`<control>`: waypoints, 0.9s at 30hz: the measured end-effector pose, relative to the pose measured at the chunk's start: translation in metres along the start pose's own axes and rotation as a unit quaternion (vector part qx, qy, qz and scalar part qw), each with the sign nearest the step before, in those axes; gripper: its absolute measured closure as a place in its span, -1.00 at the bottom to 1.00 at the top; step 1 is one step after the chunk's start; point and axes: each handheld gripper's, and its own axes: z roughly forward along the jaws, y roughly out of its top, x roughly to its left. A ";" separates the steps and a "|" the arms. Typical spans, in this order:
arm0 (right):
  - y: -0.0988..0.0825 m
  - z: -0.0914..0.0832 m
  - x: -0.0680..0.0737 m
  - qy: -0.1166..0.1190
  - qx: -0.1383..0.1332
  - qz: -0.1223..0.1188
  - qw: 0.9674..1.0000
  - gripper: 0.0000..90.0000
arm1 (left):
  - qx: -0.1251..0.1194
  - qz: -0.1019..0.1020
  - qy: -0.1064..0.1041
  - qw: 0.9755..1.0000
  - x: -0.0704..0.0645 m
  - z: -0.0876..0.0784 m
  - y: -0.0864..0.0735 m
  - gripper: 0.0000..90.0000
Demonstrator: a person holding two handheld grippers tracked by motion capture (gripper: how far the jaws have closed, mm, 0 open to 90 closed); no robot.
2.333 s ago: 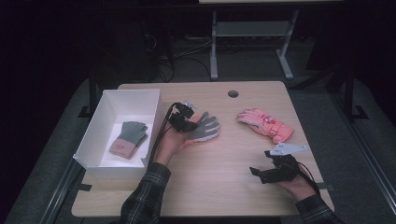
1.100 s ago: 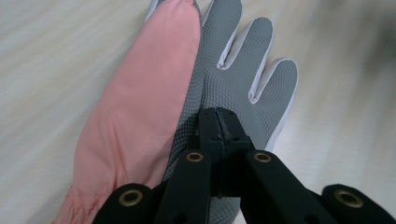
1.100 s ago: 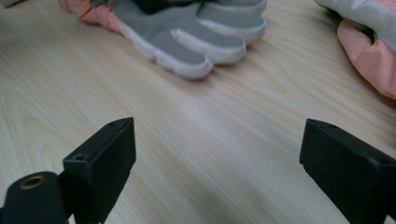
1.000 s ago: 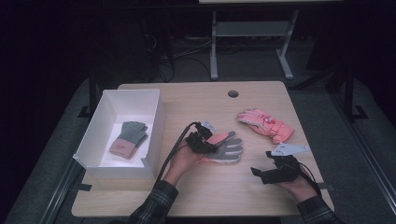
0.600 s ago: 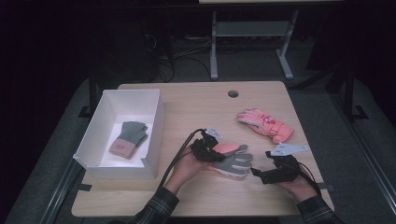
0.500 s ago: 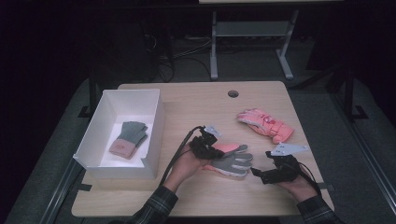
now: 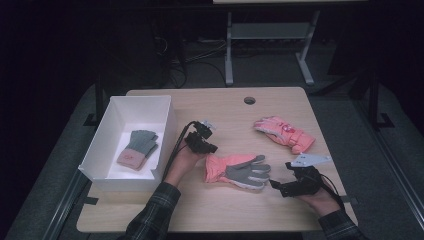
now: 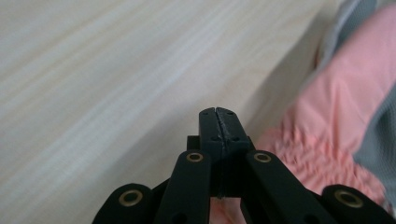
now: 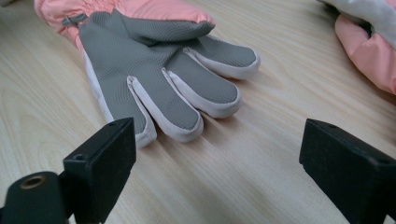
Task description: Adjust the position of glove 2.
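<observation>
So going left to right: there's a white box at the left edge of the desk with one small grey and pink knit glove already lying in it, looks like the sorting has started. Just right of the box is the left tool, jaws pinched fully together with nothing between them, sitting right beside the cuff of the pink ski glove with the grey palm but not gripping it. That glove lies flat, palm up, in the near middle of the desk, fingers pointing right toward the right tool, which is wide open and parked just short of the fingertips. Further back on the right is a second pink ski glove, untouched. My guess: one glove boxed, two to go, with the middle one up next. There's some little mark on the far glove but I can't read any writing or brand anywhere
</observation>
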 end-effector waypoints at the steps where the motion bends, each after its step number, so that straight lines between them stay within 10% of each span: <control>1: 0.000 0.000 0.000 -0.001 0.003 -0.001 1.000 -0.77 | -0.002 0.001 0.001 1.000 -0.002 0.000 -0.002 0.99; 27: -0.002 -0.006 0.003 0.006 0.007 0.018 1.000 -0.77 | -0.006 0.033 -0.069 0.997 -0.060 -0.023 -0.053 0.99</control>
